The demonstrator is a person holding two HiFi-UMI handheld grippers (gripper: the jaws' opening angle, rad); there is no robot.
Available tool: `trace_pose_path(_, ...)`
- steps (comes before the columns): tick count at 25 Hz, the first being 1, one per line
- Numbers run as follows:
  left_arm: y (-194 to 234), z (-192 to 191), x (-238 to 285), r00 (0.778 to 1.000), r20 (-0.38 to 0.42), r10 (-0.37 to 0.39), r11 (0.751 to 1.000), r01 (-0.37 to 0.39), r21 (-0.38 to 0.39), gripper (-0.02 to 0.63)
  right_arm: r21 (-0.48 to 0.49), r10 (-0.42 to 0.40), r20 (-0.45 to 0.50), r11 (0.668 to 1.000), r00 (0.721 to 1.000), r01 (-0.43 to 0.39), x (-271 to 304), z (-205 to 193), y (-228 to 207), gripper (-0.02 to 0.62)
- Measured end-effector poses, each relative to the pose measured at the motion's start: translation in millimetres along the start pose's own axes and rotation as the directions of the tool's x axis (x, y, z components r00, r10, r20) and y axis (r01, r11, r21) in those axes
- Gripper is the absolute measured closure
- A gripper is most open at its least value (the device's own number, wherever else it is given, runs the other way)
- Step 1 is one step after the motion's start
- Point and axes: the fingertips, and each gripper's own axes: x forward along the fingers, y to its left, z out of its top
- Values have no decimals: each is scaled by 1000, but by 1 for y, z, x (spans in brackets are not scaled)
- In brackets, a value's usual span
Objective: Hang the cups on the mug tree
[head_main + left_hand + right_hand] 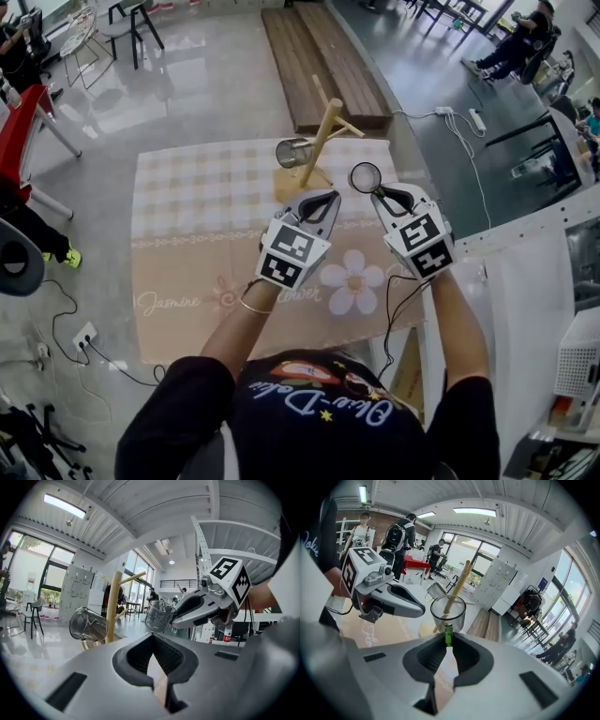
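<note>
The wooden mug tree point(322, 131) stands at the far side of the table, with one clear glass cup point(292, 152) hanging on its left peg. My right gripper point(377, 192) is shut on the green handle point(448, 636) of a second glass cup point(366, 176), held in the air just right of the tree. From the right gripper view this cup point(448, 613) sits in front of the tree point(458, 585). My left gripper point(330, 194) hovers beside it, jaws together and empty. The left gripper view shows the hung cup point(86, 625), the tree point(112, 606) and the held cup point(159, 616).
A checked tablecloth point(206, 244) with a flower print covers the table. A wooden bench point(323, 61) lies beyond it on the floor. A white counter point(534, 309) is at the right. Chairs point(131, 23) and people stand further off; cables point(84, 347) run on the floor at left.
</note>
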Motion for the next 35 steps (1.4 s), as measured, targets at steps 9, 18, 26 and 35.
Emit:
trace_pose_path(9, 7, 3, 10, 1000, 15, 10, 1000, -9, -27, 603, -21, 4, -32, 1000, 999, -4, 12, -4, -12, 549)
trace_pose_path(18, 12, 4, 17, 1000, 12, 7, 999, -7, -45, 603, -42, 9, -56, 999, 998, -11, 23, -5, -22, 549)
trace_pose_path(26, 23, 4, 15, 998, 27, 53, 998, -52, -32, 603, -23, 27, -85, 999, 996, -29, 36, -11, -32, 549)
trace_pose_path(35, 29, 2, 16, 997, 31, 74, 995, -72, -64, 603, -53, 42, -124, 997, 991, -49, 47, -15, -36, 549)
